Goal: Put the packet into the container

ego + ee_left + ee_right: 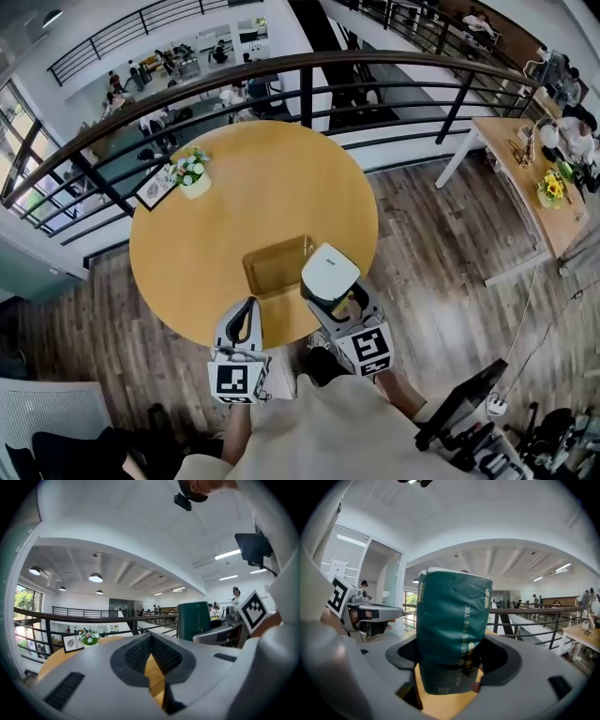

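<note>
A teal packet [452, 620] with a white top stands upright between the jaws of my right gripper [450, 646], which is shut on its lower part. In the head view the packet [330, 270] hangs just right of the brown rectangular container [251, 267], which lies empty on the round wooden table [187, 244]. The right gripper [334, 292] is over the table's near edge. My left gripper [246, 314] sits left of it at the near edge with its jaws shut on nothing. The left gripper view shows the packet [194, 619] to its right and the jaw tips [151, 641] touching.
A small flower pot [193, 173] and a framed card [155, 187] stand at the table's far left. A dark railing [309, 70] curves behind the table. Another table [530, 178] stands at the far right on the wood floor.
</note>
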`<state>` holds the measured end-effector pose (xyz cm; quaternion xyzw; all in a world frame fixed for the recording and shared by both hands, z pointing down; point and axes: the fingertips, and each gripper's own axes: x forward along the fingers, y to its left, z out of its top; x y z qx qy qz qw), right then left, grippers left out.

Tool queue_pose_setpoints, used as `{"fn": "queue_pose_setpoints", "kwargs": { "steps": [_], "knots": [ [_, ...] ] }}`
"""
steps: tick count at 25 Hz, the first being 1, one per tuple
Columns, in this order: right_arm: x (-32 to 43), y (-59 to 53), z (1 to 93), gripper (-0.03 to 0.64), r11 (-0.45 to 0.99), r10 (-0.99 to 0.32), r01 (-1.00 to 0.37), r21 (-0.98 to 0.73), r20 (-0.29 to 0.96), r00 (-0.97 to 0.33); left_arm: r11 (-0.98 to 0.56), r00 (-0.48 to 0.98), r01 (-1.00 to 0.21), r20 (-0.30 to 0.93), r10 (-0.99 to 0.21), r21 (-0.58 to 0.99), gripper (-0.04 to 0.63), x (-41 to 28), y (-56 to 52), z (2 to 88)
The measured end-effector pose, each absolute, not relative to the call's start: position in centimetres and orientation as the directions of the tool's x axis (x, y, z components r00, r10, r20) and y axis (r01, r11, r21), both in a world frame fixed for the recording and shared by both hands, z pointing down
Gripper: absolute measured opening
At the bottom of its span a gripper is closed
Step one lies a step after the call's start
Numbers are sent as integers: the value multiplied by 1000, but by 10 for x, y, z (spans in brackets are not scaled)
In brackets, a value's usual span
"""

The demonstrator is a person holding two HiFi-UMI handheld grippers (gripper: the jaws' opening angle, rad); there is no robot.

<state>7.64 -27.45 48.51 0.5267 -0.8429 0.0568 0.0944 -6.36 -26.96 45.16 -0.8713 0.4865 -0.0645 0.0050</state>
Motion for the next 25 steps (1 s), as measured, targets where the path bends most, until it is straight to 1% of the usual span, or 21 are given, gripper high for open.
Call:
{"fn": "queue_pose_setpoints", "kwargs": {
  "steps": [8,20,23,25],
  "knots": [
    [91,-308,492,371,456,-855,-889,-27,261,-447,-459,447,-888,182,-876,-28,6,-68,-295,468],
    [84,-314,549,371,498,-766,-863,-83,424,-483,-384,377,-922,306,-874,39,5,-83,-301,517],
    [80,-319,556,371,520,-751,-852,-60,444,-489,-368,363,-929,325,-873,48,6,-87,-300,525],
    [75,-324,556,371,541,-753,-841,0,447,-484,-361,357,-931,326,-876,49,5,-90,-300,527]
  ]
}}
